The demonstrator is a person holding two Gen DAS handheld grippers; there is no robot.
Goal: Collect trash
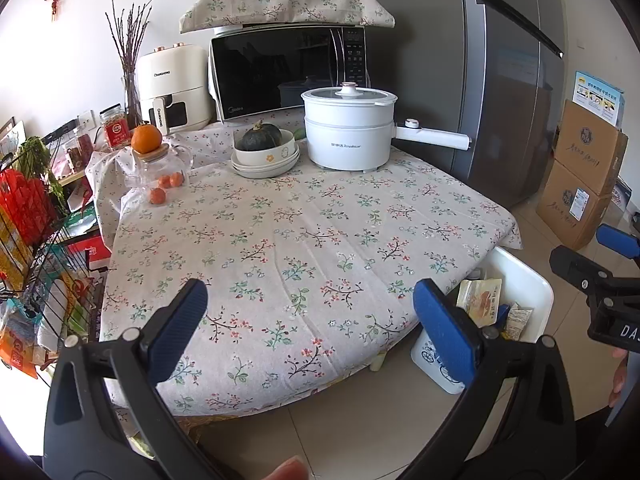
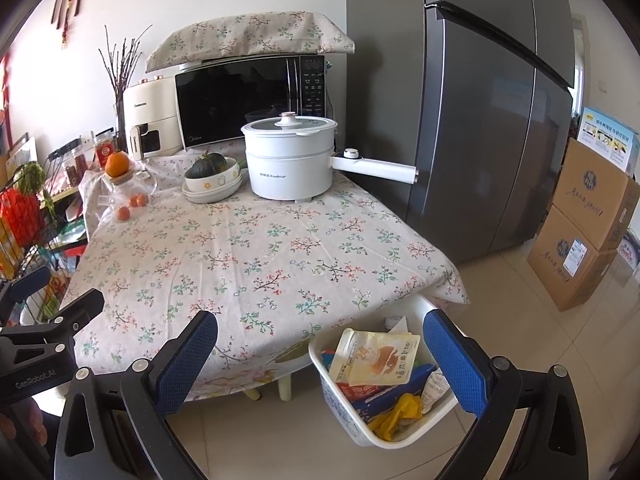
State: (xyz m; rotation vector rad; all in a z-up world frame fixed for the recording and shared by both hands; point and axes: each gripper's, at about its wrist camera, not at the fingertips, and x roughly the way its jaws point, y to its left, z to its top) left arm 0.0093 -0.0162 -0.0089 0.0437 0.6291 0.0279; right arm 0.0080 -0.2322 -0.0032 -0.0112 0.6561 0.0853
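Observation:
A white trash bin (image 2: 336, 394) stands on the floor at the table's front right corner, also in the left wrist view (image 1: 536, 292). It holds a cream snack pouch (image 2: 376, 358), a yellow wrapper (image 2: 396, 414) and other packets. My right gripper (image 2: 320, 360) is open and empty, held above the bin and the table's front edge. My left gripper (image 1: 310, 328) is open and empty over the front of the floral tablecloth (image 1: 304, 240). The right gripper shows at the right edge of the left wrist view (image 1: 592, 264).
At the table's back stand a white electric pot (image 1: 348, 132), a bowl with a green squash (image 1: 266, 148), a glass jar with oranges (image 1: 158, 168), an air fryer (image 1: 172, 84) and a microwave (image 1: 288, 68). Fridge (image 1: 508, 80) and cardboard boxes (image 1: 580, 184) right, wire rack (image 1: 36, 248) left.

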